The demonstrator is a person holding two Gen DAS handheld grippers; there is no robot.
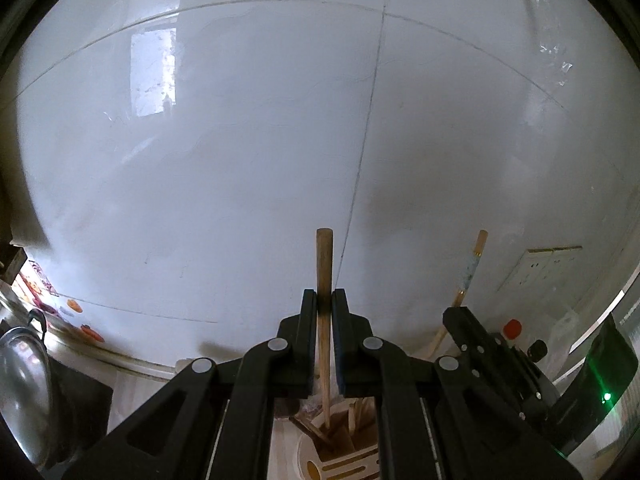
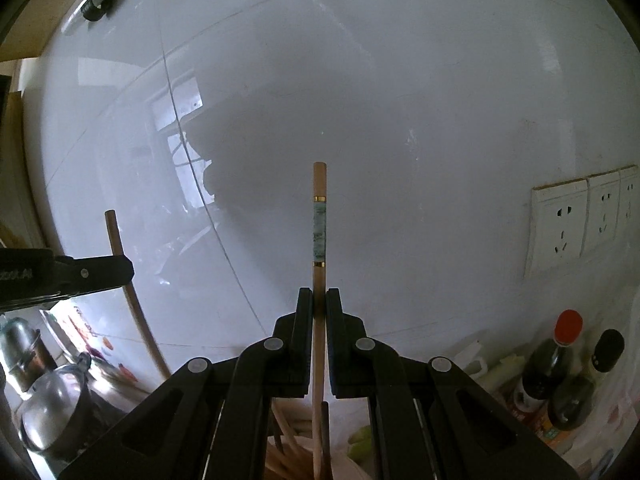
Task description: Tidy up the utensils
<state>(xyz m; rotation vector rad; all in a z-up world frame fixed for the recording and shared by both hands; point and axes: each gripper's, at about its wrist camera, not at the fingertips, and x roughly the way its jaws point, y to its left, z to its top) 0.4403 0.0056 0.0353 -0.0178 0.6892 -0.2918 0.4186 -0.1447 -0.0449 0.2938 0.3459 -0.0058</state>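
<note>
A: Left gripper (image 1: 324, 298): jaws pressed onto the plain brown wooden chopstick (image 1: 324, 256). The stick stands upright between the pads; its blunt top rises well above the fingertips, and its thin end runs down behind the jaws into the pale slotted utensil holder (image 1: 344, 462) below.

B: Right gripper (image 2: 319, 296)?

A: Also pinching. It holds the light wooden chopstick with gold rings and a green patterned band (image 2: 319, 232), upright, the band well above the fingertips. The lower end drops between the linkages toward a bundle of pale chopsticks (image 2: 286, 460) beneath.

B: Relative position of the two?

A: In the right wrist view, the left gripper sits to the left, its brown stick tilted. Behind both: glossy white tiled wall (image 2: 400, 100). Dark sauce bottle with a red cap (image 2: 554, 364) lower right of the right gripper.
</note>
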